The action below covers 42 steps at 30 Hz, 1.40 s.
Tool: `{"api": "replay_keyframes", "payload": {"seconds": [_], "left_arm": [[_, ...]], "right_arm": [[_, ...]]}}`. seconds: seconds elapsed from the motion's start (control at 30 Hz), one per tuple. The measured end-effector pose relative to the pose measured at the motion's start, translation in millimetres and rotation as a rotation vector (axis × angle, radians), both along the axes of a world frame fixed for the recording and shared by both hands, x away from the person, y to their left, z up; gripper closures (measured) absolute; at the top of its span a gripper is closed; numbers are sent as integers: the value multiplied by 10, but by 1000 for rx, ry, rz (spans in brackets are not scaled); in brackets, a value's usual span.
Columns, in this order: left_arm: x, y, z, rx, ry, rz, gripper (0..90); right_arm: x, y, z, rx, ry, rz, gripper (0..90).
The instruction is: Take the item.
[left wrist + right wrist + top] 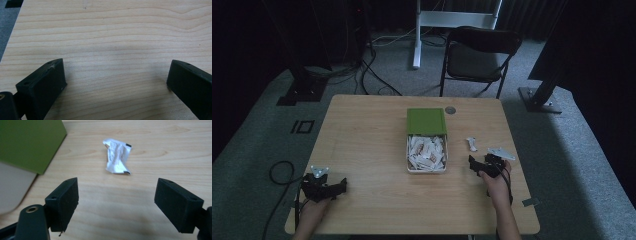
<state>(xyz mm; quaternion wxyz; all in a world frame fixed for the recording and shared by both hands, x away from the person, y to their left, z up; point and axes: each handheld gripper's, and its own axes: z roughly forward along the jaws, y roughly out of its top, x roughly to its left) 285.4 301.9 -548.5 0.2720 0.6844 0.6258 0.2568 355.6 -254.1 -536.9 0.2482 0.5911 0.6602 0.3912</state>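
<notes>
High view: white sachet (471,144) lies alone on table (362,150), just right of the sachet-filled box (427,167) with green lid (426,121) | right gripper (484,165) empty, jaws spread, sachet ahead | left gripper (324,186) spread, idle | judged: one out, many left.

Folding chair (479,52) beyond the table (367,150) — cables (367,75) on floor.
</notes>
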Motion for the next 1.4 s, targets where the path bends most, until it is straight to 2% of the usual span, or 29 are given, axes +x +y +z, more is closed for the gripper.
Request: {"api": "replay_keyframes", "payload": {"seconds": [0.23, 0.5, 0.57, 0.8, 0.97, 1.2, 1.27, 1.37, 1.4], "left_arm": [[0, 2, 1, 2, 2, -1, 27], [-1, 2, 1, 2, 2, -1, 28], [-1, 2, 1, 2, 2, -1, 28], [-1, 2, 1, 2, 2, -1, 28], [-1, 2, 1, 2, 2, -1, 28], [0, 2, 1, 2, 2, -2, 28], [-1, 2, 1, 2, 2, -1, 28], [-1, 2, 1, 2, 2, -2, 28], [-1, 2, 1, 2, 2, -2, 28]], "right_arm": [[-138, -123, -36, -24, 23, -15, 186], [-275, -264, -52, -26, 38, -21, 187], [-299, -312, -65, -51, 48, -15, 186], [-386, -443, -98, -63, 71, -21, 181], [-465, -518, -150, -82, 94, 2, 181], [-548, -596, -163, -76, 101, -13, 180], [-585, -619, -167, -117, 107, -24, 179], [-607, -630, -169, -125, 107, -19, 173], [-614, -633, -170, -128, 109, -6, 136]]}}
